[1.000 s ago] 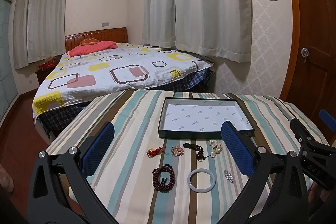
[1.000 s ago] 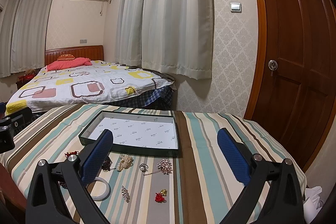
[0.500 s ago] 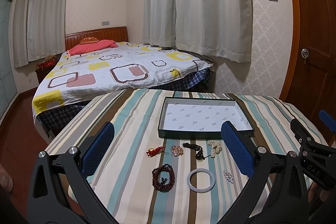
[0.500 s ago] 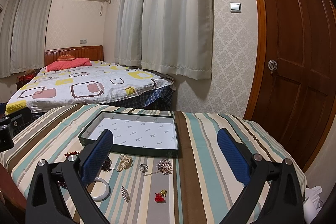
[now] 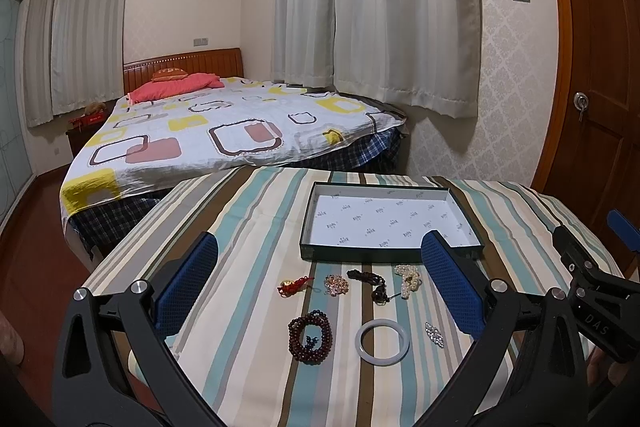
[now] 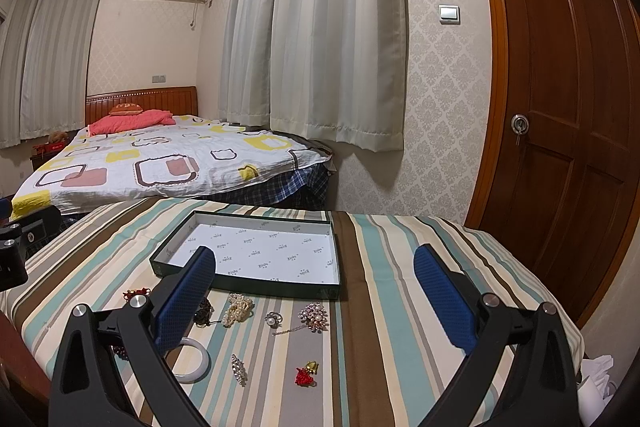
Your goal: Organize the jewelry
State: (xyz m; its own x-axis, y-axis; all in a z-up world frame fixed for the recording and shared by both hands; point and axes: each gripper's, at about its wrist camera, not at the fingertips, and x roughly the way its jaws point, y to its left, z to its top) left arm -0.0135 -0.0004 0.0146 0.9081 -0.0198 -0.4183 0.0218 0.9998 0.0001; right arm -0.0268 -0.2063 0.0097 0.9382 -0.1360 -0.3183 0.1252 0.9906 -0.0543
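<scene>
Hovering wide open and empty above the near edge of the striped-cloth table (image 5: 248, 227): the left gripper (image 5: 320, 287), blue pads spread well apart, and likewise the right gripper (image 6: 316, 291), neither touching any piece. Held back and high, probably to survey the spread before choosing a first pick. Lying empty at the far side of the cloth, the shallow dark-green box lid with white printed lining (image 5: 384, 219), likely set there as the destination, with the jewelry laid loosely in front of it within easy reach. Counted across both views: one dark red beaded bracelet (image 5: 311, 335), one pale jade-coloured bangle (image 5: 383, 341), one small rhinestone clip (image 5: 434, 334), one cream pearl strand (image 5: 408, 279), one dark brown beaded string with pendant (image 5: 370, 283), one pink crystal cluster (image 5: 336, 284), two red knotted charms with gold bells (image 5: 294, 285) (image 6: 306, 374), one pearl ring (image 6: 273, 319), and one rose-gold pearl brooch on a pin (image 6: 313, 318). None yet in the box.
</scene>
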